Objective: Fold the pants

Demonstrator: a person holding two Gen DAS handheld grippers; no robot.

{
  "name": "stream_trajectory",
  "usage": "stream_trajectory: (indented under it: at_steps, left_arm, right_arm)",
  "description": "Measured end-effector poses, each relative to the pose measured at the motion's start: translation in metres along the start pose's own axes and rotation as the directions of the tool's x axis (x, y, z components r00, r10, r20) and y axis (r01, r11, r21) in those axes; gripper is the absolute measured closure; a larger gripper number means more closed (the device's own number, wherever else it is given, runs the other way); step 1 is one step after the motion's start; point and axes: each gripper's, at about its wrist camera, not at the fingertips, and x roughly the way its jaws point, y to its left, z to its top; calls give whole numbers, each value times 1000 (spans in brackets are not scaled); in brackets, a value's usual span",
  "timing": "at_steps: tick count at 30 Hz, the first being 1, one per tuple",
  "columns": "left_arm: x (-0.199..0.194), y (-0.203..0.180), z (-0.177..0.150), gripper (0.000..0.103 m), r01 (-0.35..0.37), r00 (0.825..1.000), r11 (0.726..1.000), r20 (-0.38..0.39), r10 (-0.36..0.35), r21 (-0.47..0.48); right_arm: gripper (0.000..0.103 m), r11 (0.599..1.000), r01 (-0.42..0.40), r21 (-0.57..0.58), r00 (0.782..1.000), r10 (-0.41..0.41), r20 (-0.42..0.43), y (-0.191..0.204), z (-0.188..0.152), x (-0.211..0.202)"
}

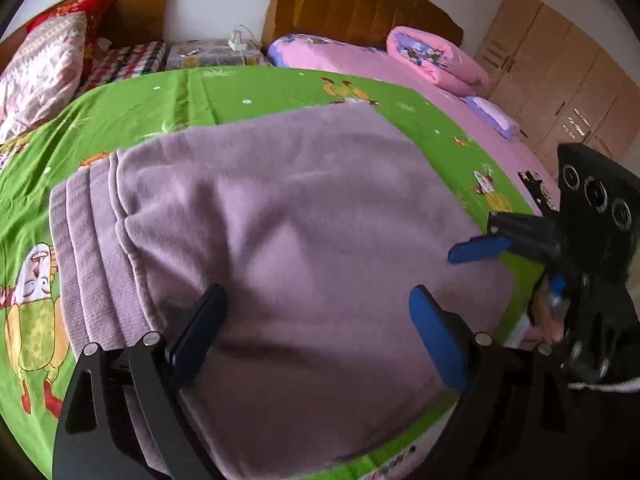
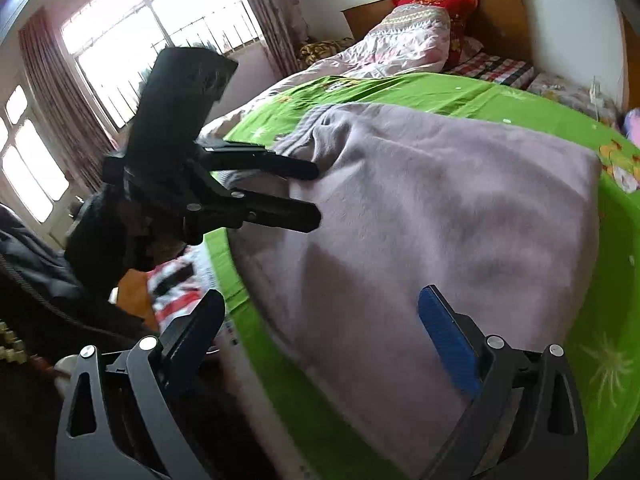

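Mauve pants (image 1: pixel 280 216) lie folded on green cartoon-print sheet (image 1: pixel 140 100), no legible writing.

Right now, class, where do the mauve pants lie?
The mauve pants lie folded on the green sheet, filling the middle of both wrist views, with the open left gripper and right gripper above their near edge.

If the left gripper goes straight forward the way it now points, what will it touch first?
Most likely the mauve fleece pants lying on the green cartoon bedsheet. The open left gripper aims down onto the cloth just ahead; how close is unclear.
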Motion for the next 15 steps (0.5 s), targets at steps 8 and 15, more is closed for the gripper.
stream_trajectory:
  at_steps: [8,15]
  left_arm:
    - [-18,-27,50,6,139,988,990,66,-139,-5]
    - [22,-4,34,11,99,995,991,-10,-100,-92]
  right_arm:
    - [5,994,29,-110,995,-18,97,-18,47,-36]
    - [5,997,-58,-49,995,53,-88,-88,67,11]
